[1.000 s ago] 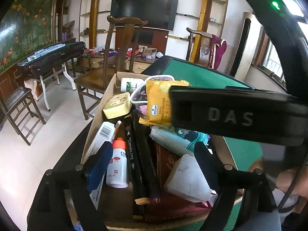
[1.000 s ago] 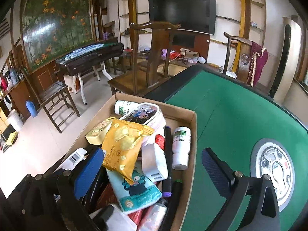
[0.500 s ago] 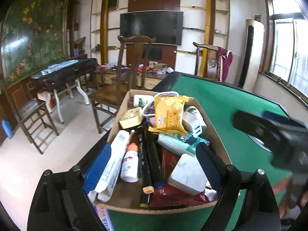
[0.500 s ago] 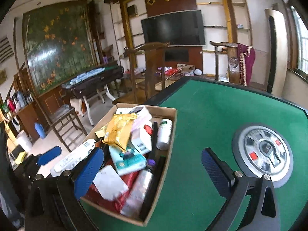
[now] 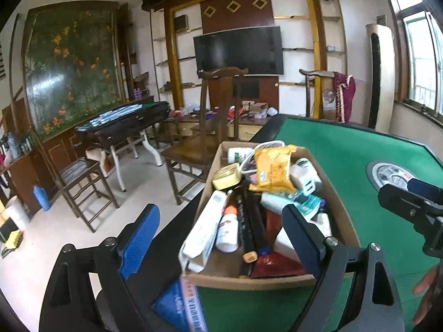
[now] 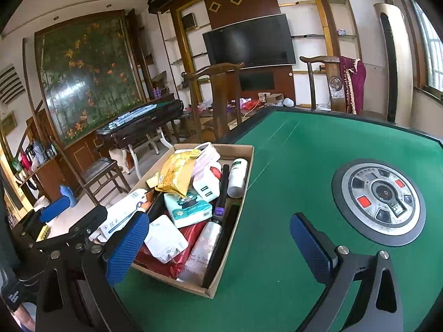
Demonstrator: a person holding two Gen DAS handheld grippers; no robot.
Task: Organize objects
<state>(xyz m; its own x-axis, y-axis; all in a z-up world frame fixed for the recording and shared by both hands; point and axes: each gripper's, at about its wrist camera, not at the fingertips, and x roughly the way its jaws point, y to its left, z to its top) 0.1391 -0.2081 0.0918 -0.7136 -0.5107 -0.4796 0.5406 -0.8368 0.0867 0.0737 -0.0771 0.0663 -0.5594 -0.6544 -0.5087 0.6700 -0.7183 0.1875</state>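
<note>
A cardboard box (image 5: 340,215) (image 6: 246,171) stands on the green table's left edge, crammed with items. Among them are a yellow cracker packet (image 5: 272,170) (image 6: 177,171), a white charger (image 6: 206,188), a teal tissue pack (image 6: 187,206), black markers (image 5: 246,221), a white bottle with an orange cap (image 5: 228,227) and a red pouch (image 5: 277,262). My left gripper (image 5: 221,235) hovers before the box's near end, open and empty. My right gripper (image 6: 220,246) is open over the box's near right corner and the felt, holding nothing. A blue printed package (image 5: 182,304) lies below the left gripper.
A round control dial (image 6: 379,202) sits in the green table (image 6: 304,152). Wooden chairs (image 5: 210,127) (image 6: 332,83) stand left of and behind the table. A folded dark table (image 5: 124,121) is across the floor. A person's hand (image 5: 426,298) shows at the lower right.
Both grippers have drawn back from the box, which now looks smaller and farther. The right gripper, first crossing the left wrist view, has swung off to its right edge.
</note>
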